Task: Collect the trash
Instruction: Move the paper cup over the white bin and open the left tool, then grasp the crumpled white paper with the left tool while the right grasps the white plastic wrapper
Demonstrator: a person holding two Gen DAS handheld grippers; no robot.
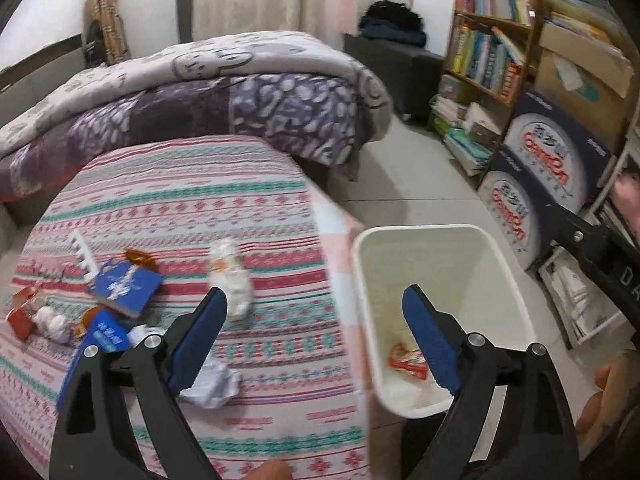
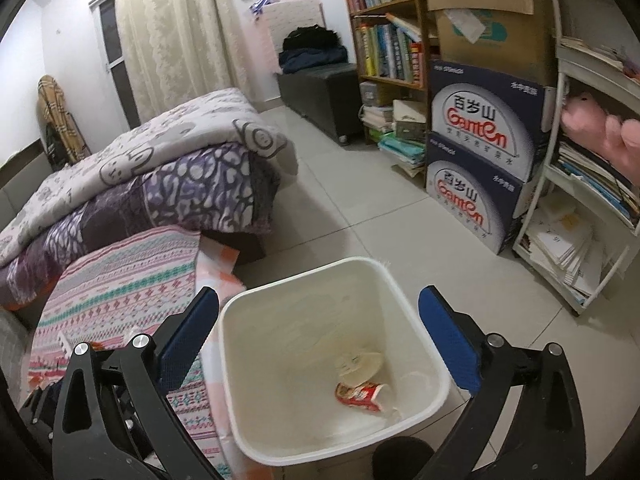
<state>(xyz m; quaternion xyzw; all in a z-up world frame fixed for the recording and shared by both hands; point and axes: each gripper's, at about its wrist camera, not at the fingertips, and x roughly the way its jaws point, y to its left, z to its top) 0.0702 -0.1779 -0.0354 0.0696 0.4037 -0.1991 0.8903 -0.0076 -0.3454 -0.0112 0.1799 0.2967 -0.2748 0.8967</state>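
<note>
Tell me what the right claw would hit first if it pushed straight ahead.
Probably the white trash bin: the open right claw points down into its mouth, toward the red wrapper inside. Depth is uncertain.

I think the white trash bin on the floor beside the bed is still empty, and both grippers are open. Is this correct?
Not quite: the white trash bin is not empty. The right wrist view shows a red crumpled wrapper and a pale paper piece at its bottom. The rest holds: it stands on the floor beside the bed, and both the left gripper and right gripper are open.

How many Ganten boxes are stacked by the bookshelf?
2: the upper Ganten box sits on the lower Ganten box, on the floor beside the bookshelf. Others may be hidden.
</note>
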